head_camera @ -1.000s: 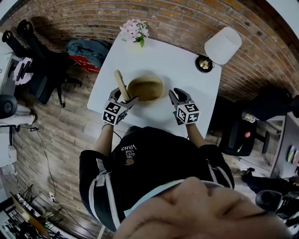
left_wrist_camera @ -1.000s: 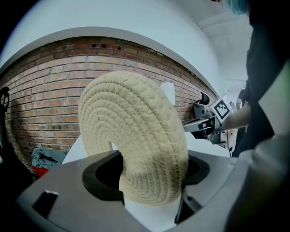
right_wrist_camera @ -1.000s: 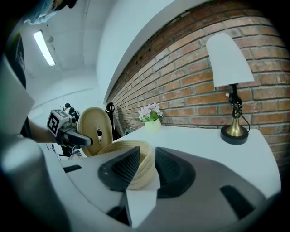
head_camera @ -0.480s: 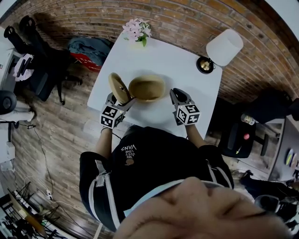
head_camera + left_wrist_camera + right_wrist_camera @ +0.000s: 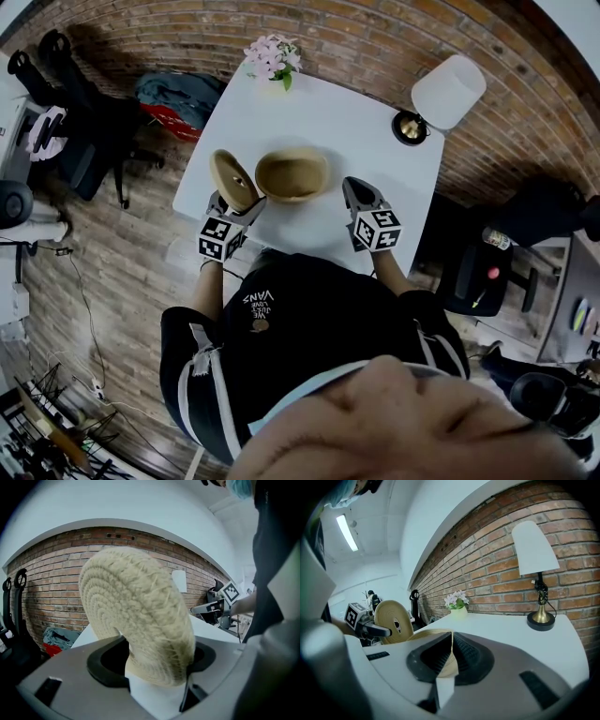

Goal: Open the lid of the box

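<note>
A round woven box (image 5: 292,173) stands open on the white table (image 5: 356,122). Its woven lid (image 5: 232,180) is off the box, held on edge and tilted just left of it. My left gripper (image 5: 244,200) is shut on the lid's lower rim. In the left gripper view the lid (image 5: 136,616) fills the space between the jaws of the left gripper (image 5: 154,677). My right gripper (image 5: 354,192) is shut and empty, a little right of the box without touching it. The right gripper view shows the right gripper (image 5: 445,663) closed, with the box (image 5: 417,637) behind it and the lid (image 5: 393,620) further left.
A lamp with a white shade (image 5: 448,91) and brass base (image 5: 410,127) stands at the table's far right corner. A vase of pink flowers (image 5: 272,61) sits at the far left edge. Office chairs (image 5: 56,122) stand on the floor to the left.
The left gripper has carried the lid leftwards away from the box and turned it, so its face shows more. The right gripper has stayed in place.
</note>
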{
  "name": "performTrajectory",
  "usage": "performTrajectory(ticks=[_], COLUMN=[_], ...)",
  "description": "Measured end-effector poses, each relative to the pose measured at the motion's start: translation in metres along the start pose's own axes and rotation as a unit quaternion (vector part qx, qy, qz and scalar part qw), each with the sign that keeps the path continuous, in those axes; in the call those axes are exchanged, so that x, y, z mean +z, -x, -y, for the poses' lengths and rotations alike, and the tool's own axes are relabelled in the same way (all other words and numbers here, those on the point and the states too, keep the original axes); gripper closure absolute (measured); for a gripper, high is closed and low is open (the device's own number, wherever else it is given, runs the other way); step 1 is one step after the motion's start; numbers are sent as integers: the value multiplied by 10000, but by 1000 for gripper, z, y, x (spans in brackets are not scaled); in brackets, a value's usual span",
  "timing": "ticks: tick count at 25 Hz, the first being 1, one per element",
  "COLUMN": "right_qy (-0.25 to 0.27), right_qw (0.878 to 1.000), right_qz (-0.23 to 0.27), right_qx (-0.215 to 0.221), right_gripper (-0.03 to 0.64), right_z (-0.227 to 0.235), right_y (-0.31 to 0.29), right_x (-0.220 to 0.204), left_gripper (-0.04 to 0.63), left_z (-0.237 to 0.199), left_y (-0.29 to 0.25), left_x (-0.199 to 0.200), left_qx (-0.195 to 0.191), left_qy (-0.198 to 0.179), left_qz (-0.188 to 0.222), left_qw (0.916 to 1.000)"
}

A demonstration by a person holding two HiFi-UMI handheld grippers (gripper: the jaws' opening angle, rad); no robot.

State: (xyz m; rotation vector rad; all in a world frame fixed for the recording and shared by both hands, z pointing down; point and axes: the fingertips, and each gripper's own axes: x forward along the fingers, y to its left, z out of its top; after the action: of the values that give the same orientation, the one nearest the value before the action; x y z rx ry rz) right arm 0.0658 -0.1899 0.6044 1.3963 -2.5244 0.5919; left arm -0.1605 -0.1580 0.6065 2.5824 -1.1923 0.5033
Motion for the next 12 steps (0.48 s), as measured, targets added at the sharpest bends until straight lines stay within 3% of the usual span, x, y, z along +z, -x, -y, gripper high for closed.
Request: performTrajectory(ticks=[12], right_qy=[-10], right_qw=[9999], right_qz=[-137], right_qx=[24], right_gripper=[612], right_z=[4], right_y=[13], right_x=[-12], left_gripper=[275], left_z=[13], left_y=[18], left_x=[-30], left_qx=[273], left_qy=[82], left_qz=[-300], left_qw=[9991])
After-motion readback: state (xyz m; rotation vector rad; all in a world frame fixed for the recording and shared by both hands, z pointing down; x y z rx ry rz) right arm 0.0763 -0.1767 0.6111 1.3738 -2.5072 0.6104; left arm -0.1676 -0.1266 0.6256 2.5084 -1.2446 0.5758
